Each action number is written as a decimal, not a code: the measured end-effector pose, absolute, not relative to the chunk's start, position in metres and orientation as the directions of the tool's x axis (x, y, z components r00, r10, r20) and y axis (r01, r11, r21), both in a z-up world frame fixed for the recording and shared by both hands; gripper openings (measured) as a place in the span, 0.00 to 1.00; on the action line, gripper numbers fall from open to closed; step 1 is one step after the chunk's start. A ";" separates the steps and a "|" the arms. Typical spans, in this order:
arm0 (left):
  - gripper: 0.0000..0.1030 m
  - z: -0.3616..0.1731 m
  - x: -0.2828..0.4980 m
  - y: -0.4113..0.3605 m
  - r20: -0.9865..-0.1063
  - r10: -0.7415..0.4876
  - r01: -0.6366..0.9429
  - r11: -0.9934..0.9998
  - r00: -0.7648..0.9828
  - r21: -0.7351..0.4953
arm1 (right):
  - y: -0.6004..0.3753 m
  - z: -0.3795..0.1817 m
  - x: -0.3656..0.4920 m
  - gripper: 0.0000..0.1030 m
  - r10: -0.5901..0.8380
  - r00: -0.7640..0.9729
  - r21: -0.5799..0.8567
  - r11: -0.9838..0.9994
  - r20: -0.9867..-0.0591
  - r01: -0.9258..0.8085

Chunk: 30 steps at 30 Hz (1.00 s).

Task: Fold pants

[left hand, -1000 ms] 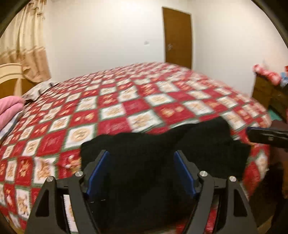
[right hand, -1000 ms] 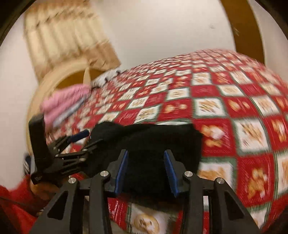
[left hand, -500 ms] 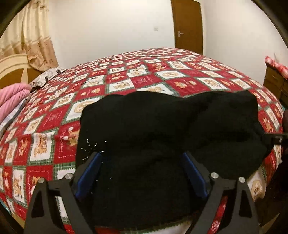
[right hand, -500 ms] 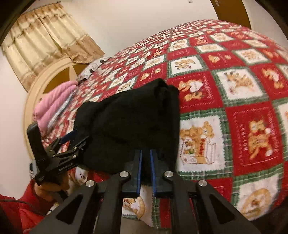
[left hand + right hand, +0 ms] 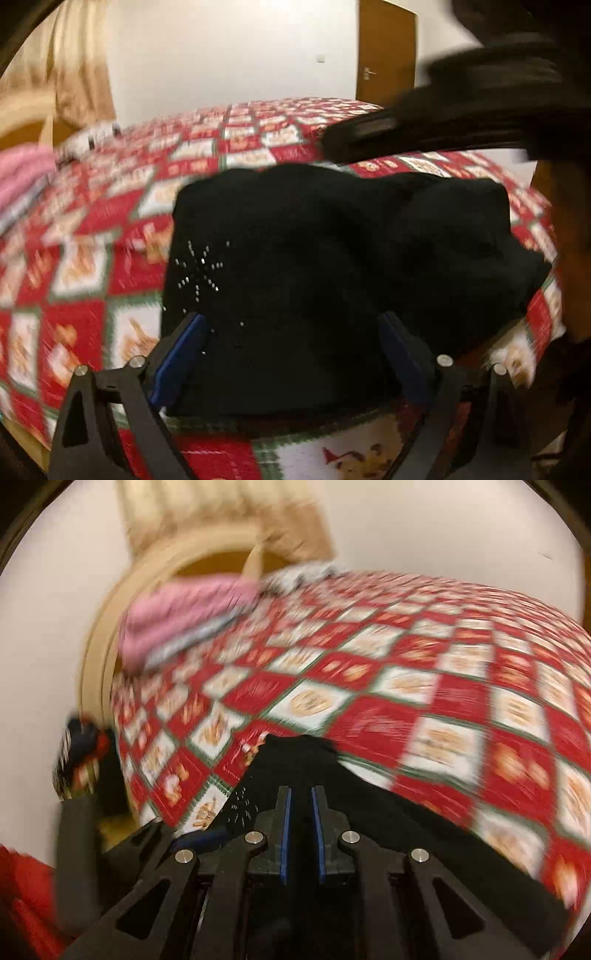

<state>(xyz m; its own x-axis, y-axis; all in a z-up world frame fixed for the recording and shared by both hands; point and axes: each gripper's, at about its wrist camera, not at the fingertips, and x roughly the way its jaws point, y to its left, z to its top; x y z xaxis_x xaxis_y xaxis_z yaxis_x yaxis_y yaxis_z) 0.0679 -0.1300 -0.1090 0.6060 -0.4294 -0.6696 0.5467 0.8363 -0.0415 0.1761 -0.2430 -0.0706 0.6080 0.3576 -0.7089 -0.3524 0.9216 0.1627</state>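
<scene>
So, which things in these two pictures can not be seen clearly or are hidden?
- Black folded pants, left wrist view: near edge hidden behind the open left gripper; fold layers lost in darkness.
- Right gripper, right wrist view: nearly closed over black cloth; actual pinch unclear, blurred.
- Red and white checked bedspread: pictures in squares smeared by motion.
- Dark blurred object, left view top right: unidentifiable.
- Pink folded blanket: blurred.

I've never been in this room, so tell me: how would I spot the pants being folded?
Find the bed covered by a red and white checked quilt. At its near edge lies a bundle of black pants, the only dark cloth there. Tiny silvery studs dot one corner, unlike the pink bedding by the headboard.
</scene>
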 end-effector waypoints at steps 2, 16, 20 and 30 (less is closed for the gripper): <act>0.96 -0.111 0.064 -0.133 -0.656 -0.420 0.546 0.837 0.627 -0.015 | -0.218 -0.096 0.208 0.11 0.279 0.561 0.064 0.926 -0.780 -0.372; 0.99 -0.117 0.062 -0.132 -0.627 -0.444 0.569 0.823 0.640 -0.001 | -0.193 -0.074 0.262 0.30 0.405 0.414 0.181 0.857 -0.815 -0.482; 0.99 -0.118 0.059 -0.132 -0.623 -0.454 0.574 0.819 0.637 -0.010 | -0.173 -0.086 0.275 0.65 0.374 0.337 0.148 0.829 -0.864 -0.540; 1.00 -0.120 0.057 -0.132 -0.615 -0.445 0.575 0.818 0.651 0.015 | -0.179 -0.109 0.296 0.14 0.265 0.302 0.145 0.919 -0.916 -0.367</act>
